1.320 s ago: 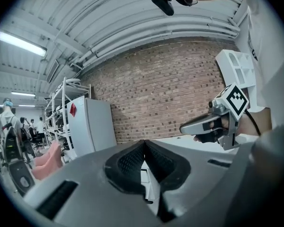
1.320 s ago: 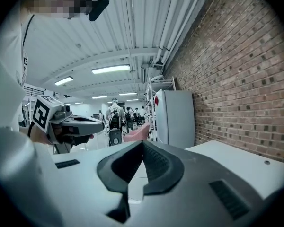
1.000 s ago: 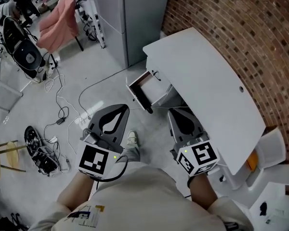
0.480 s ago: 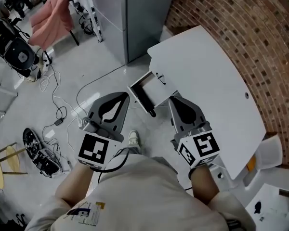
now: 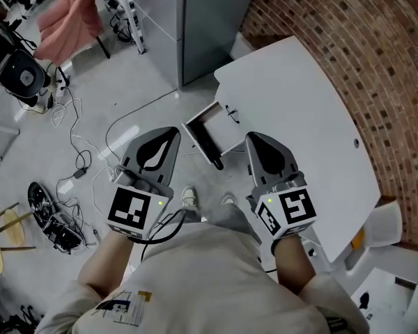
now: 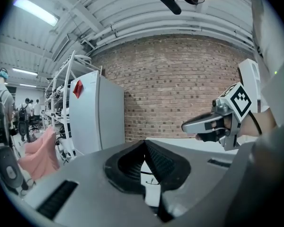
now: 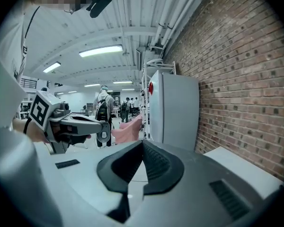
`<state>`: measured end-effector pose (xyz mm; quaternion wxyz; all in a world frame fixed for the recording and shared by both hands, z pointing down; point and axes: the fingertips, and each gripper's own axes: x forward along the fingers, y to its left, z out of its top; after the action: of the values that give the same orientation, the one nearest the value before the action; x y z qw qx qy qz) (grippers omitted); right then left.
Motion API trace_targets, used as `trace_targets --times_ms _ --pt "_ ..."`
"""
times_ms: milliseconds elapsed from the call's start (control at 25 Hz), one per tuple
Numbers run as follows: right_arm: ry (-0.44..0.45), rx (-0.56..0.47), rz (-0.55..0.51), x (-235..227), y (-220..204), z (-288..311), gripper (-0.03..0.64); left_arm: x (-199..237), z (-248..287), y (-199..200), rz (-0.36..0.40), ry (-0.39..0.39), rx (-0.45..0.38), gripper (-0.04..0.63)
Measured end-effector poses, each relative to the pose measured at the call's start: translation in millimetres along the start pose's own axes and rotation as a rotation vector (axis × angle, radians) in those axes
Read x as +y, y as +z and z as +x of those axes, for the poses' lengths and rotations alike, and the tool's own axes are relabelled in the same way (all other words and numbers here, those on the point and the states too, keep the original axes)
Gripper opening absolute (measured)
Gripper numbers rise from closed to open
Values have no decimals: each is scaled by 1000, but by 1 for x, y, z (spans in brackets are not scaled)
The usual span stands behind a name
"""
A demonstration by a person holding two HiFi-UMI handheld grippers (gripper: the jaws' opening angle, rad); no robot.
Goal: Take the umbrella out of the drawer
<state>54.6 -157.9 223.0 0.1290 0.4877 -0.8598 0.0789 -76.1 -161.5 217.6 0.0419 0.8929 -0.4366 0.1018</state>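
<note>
A white drawer stands pulled out of the white desk. A black long thing, apparently the folded umbrella, lies along its near side. My left gripper hangs above the floor just left of the drawer, jaws shut and empty. My right gripper is just right of the drawer, over the desk's edge, also shut with nothing in it. In the left gripper view, the drawer front shows behind the shut left gripper, with the right gripper at the right. The right gripper view shows its shut right gripper.
A grey cabinet stands past the desk by the brick wall. Cables and a black device lie on the floor at left, with a pink cloth beyond. The person's shoes are below the drawer.
Both grippers have come closer to the open drawer and now flank it. Both have stayed shut throughout.
</note>
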Motion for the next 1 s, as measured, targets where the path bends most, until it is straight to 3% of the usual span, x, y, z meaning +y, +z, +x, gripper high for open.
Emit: trace_targets --times_ms 280,640,880,1000 --pt "86 2 21 -19 -7 22 8 4 24 -22 -5 54 65 8" --pt "218 76 -23 -56 -37 64 9 8 64 -44 -59 217 102 8" --pt "283 144 -169 -76 -69 100 9 10 86 -71 -72 320 164 8" --pt "332 177 -191 -79 -89 116 9 12 91 -84 -109 361 155 8"
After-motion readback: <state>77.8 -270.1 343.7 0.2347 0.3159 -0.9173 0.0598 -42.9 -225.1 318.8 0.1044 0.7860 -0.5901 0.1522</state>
